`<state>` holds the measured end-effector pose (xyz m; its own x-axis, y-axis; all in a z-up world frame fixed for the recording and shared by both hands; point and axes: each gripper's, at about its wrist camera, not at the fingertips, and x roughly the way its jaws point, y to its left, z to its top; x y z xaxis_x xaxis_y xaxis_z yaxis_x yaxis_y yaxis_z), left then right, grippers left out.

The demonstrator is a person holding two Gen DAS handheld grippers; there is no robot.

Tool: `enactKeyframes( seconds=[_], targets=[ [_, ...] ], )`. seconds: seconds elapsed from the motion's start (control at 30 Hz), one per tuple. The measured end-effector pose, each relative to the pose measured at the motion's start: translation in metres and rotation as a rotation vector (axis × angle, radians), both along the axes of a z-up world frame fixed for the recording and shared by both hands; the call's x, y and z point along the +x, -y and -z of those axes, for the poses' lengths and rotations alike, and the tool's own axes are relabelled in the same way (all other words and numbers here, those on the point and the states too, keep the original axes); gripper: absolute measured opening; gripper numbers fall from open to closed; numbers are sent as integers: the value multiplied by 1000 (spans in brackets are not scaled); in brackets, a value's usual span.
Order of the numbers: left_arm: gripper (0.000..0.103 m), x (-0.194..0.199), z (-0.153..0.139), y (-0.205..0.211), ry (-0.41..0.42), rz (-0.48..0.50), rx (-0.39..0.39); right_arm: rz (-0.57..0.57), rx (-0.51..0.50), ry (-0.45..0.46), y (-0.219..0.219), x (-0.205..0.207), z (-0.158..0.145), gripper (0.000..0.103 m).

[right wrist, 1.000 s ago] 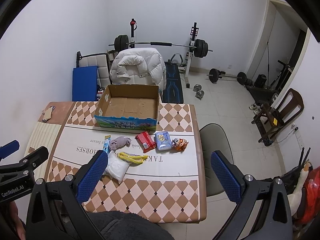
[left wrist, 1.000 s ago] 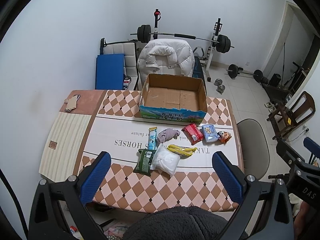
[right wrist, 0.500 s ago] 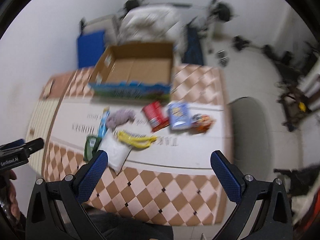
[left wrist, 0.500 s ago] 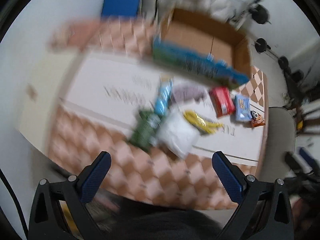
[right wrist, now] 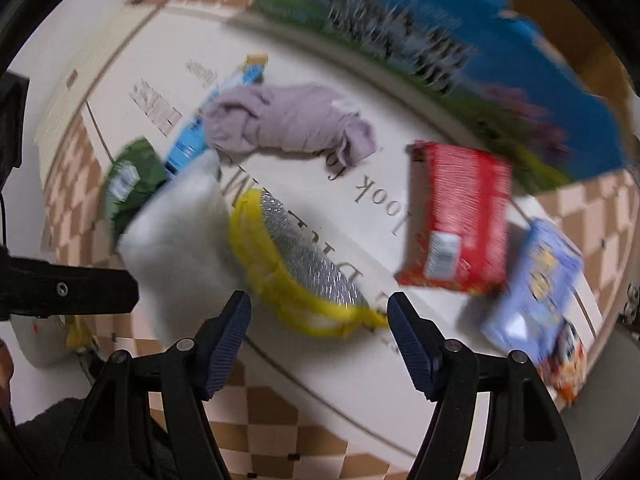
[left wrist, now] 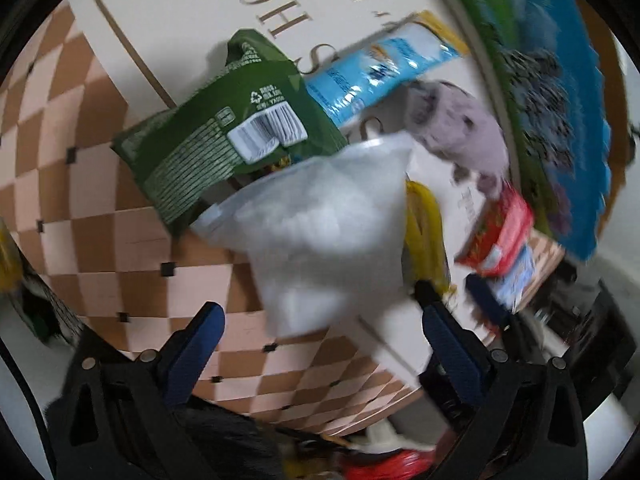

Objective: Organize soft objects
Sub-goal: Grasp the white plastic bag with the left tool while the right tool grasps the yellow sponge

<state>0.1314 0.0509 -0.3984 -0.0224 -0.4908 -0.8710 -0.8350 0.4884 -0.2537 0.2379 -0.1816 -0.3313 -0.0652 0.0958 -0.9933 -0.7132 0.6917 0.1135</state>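
Note:
A white soft bag (left wrist: 320,236) lies on the table just ahead of my open left gripper (left wrist: 320,340), between its fingers' line. It overlaps a green packet (left wrist: 224,124) and a blue wrapper (left wrist: 372,76). A mauve cloth (left wrist: 460,128) lies beyond. My open right gripper (right wrist: 320,324) hovers close over a yellow-edged silver pouch (right wrist: 304,264). The white bag (right wrist: 180,240), mauve cloth (right wrist: 288,124), red packet (right wrist: 460,216) and light blue packet (right wrist: 536,284) show in the right wrist view. Both views are blurred.
The cardboard box with a blue and green printed side (left wrist: 560,100) stands behind the items; it shows in the right wrist view too (right wrist: 420,48). The checkered tablecloth (left wrist: 80,200) reaches the near table edge. The left gripper's arm (right wrist: 60,288) crosses the right view's left side.
Both grippers have dropped from high above the table to just over the items. The left one now faces the white bag, the right one the yellow pouch. Both stay open.

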Motion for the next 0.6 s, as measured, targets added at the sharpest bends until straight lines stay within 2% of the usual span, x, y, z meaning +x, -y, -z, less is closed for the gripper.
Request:
enactKeyframes(
  seconds=[0.1, 0.17, 0.23, 0.27, 0.3, 0.33, 0.43, 0.5, 0.53, 0.6],
  targets=[
    [101, 12, 12, 6, -30, -14, -4, 26, 11, -74, -4, 10, 25, 72],
    [101, 21, 21, 11, -50, 10, -12, 70, 28, -117, 0, 13, 37, 63],
    [101, 28, 29, 17, -87, 52, -2, 120, 39, -159, 8, 11, 46, 49],
    [101, 30, 34, 19, -102, 76, 9, 147, 28, -164, 14, 10, 49, 46],
    [93, 33, 36, 21, -111, 108, 33, 178, 23, -170, 22, 7, 51, 45],
    [87, 35, 37, 24, -106, 157, 68, 212, 15, -175, 31, 4, 52, 45],
    [79, 41, 30, 35, -72, 330, 150, 322, 11, -195, 63, -8, 52, 45],
    [77, 45, 22, 48, -54, 488, 233, 376, 9, -205, 85, -19, 46, 47],
    [77, 48, 18, 60, -37, 612, 293, 402, 15, -204, 96, -26, 44, 47],
    [78, 50, 15, 77, -21, 765, 356, 447, 33, -205, 112, -29, 42, 57]
  ],
)
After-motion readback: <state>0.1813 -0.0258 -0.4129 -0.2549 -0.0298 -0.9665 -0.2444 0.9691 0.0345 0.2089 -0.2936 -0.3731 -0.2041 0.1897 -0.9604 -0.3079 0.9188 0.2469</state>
